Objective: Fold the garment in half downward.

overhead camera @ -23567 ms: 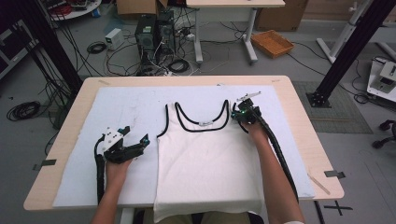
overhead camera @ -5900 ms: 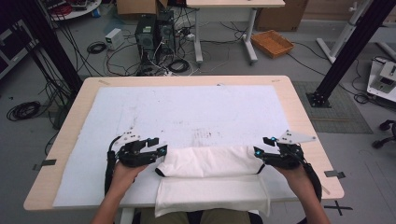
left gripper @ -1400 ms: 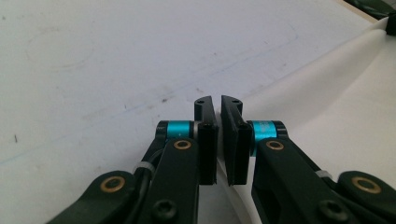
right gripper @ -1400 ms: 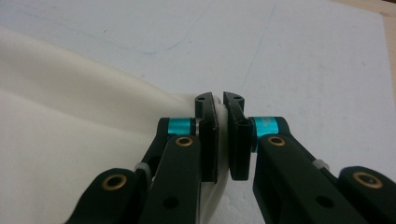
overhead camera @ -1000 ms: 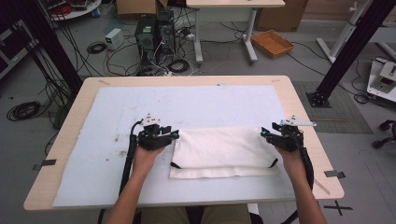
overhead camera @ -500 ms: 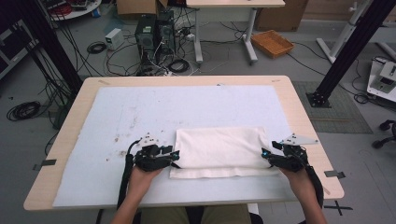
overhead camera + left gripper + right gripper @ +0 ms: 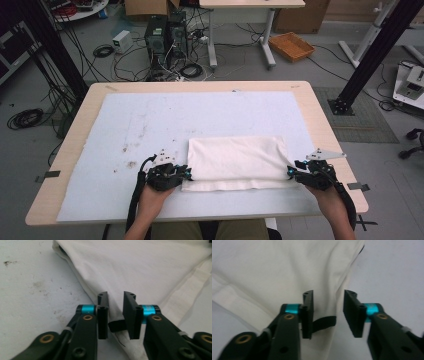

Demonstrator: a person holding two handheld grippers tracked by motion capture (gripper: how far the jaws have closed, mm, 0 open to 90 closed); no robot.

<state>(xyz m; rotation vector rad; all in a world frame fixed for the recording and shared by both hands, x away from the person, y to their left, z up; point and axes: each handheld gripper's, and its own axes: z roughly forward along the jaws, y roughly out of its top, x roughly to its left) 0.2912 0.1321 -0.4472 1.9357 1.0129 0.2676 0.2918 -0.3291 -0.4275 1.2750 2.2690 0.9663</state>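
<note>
Garment: folded white cloth garment with black trim [image 7: 235, 162] lies flat on the pale sheet [image 7: 150, 125] covering the tabletop [image 7: 320, 120], towards the near edge, nearer the right corner.
Left tool: my left tool [image 7: 115, 315] sits at the garment's left end; its jaws have just been closing, now narrow, with the fold's edge and a black strip between them. I cannot tell whether the pads press.
Right tool: my right tool [image 7: 329, 312] is at the right end, jaws just closing too, gap wider, cloth edge between, pads apart from it.
</note>
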